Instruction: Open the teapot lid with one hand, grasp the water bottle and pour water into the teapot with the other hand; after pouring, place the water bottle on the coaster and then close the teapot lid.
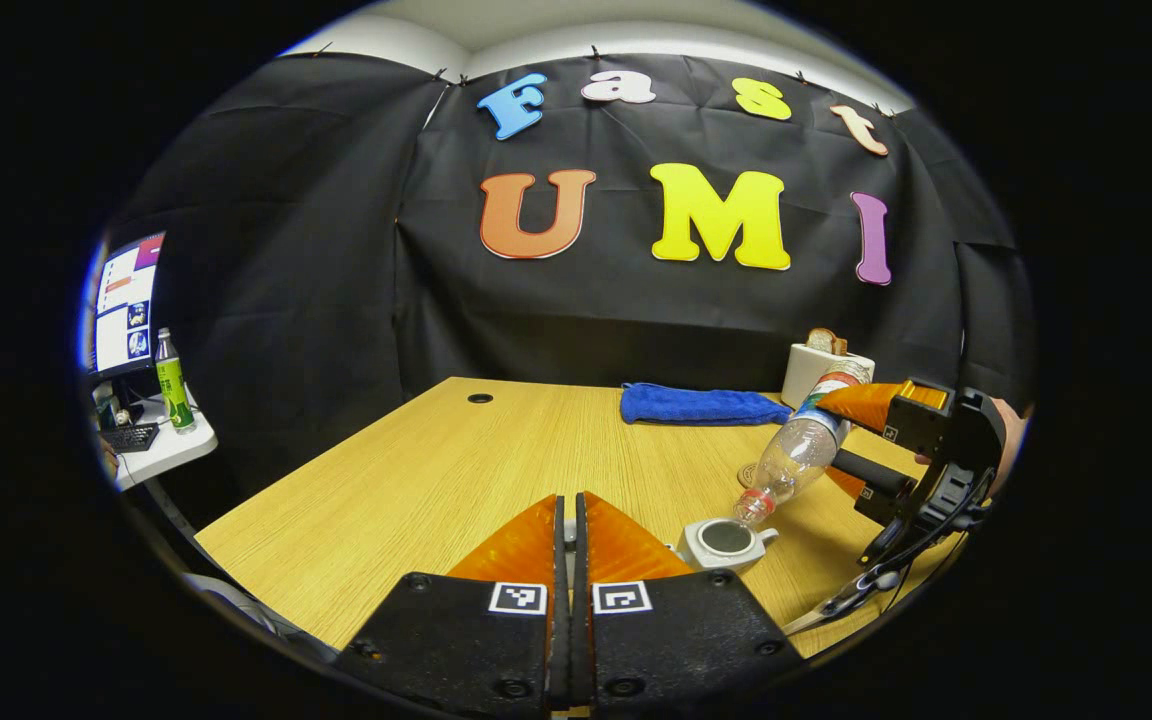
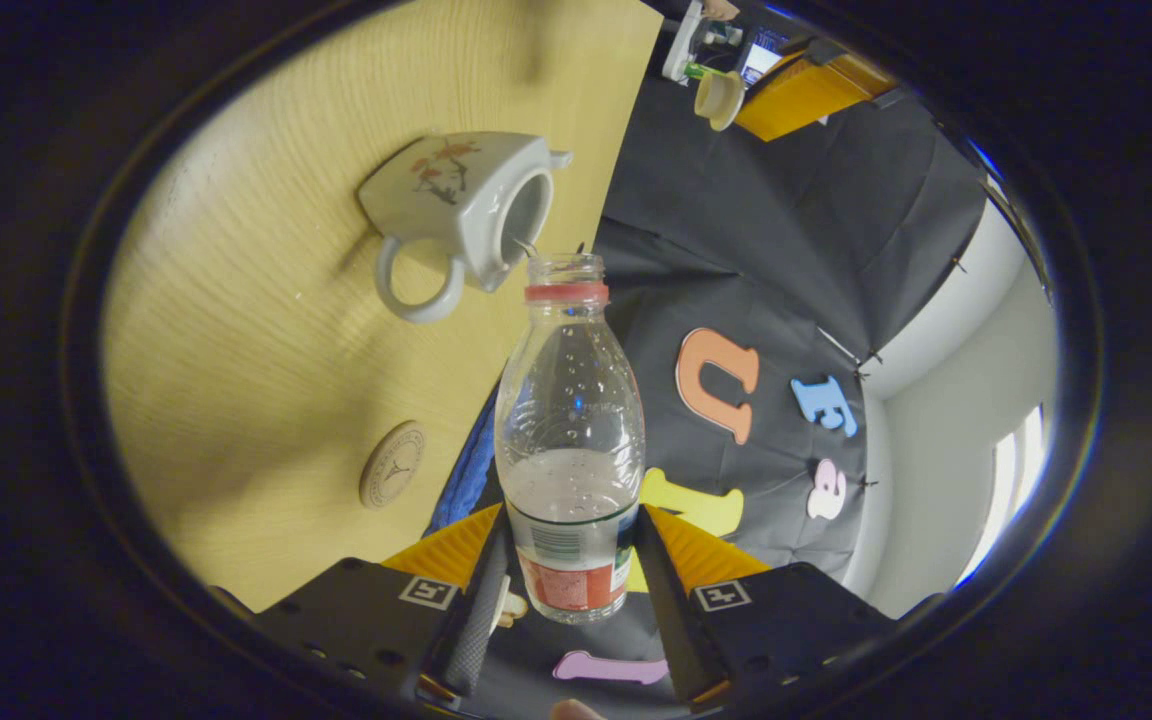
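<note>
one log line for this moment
phase: pouring | right hand-held gripper: shut on bottle, tilted, mouth at open teapot | left hand-held gripper: shut, lifted | coaster: bare

no wording reads clearly on the water bottle (image 2: 570,440) label, the coaster (image 2: 392,465) or the monitor (image 1: 125,303).

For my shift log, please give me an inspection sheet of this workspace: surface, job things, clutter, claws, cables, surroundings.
Surface: wooden table, no spill seen.
Job things: teapot open, lid off; water bottle tilted, mouth over the teapot opening, thin stream running in; coaster bare.
Clutter: blue towel; toaster with bread at the far edge.
Claws: right claw clamps the bottle; left claw shut, holding the lid.
Cables: wires hang from the right claw.
Surroundings: black cloth wall; side desk with monitor and green bottle.
</note>
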{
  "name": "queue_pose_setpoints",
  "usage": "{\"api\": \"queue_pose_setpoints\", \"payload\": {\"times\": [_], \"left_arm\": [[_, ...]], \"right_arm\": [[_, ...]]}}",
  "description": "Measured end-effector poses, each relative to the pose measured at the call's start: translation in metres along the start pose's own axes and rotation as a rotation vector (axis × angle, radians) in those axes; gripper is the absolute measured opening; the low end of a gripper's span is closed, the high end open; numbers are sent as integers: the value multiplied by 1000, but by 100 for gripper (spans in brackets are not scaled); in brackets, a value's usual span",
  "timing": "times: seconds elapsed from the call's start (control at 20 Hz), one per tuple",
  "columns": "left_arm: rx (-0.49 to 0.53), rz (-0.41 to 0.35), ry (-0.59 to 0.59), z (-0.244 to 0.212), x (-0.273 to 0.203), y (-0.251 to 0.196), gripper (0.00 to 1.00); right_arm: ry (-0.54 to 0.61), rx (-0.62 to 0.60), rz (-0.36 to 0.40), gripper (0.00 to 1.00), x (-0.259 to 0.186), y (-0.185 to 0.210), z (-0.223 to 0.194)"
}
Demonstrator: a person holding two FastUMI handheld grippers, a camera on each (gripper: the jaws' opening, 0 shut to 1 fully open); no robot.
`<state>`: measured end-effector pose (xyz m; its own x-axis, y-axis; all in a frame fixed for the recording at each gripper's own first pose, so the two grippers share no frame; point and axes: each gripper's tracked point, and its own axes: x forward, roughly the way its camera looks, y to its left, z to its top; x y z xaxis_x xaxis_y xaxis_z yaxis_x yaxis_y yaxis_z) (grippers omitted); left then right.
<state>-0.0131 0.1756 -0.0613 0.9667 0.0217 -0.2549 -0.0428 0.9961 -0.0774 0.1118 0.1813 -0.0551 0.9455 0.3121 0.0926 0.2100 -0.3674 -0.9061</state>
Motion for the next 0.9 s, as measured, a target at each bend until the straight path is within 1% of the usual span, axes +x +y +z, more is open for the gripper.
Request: {"api": "queue_pose_setpoints", "payload": {"times": [0.3,0.5,0.65,0.9], "left_arm": [[2,-2,6,-1,0,0,3],[2,-2,7,-1,-1,0,3],[1,-2,4,0,-1,2,3],[-1,3,0,2,-3,3,3]], "right_arm": [[-13,-50,-10,71,0,-4,0],[-23,-90,-45,70,-3,-9,6],[-27,-96,-49,70,4,-18,5],[-29,-100,-55,71,2,-22,5]]}}
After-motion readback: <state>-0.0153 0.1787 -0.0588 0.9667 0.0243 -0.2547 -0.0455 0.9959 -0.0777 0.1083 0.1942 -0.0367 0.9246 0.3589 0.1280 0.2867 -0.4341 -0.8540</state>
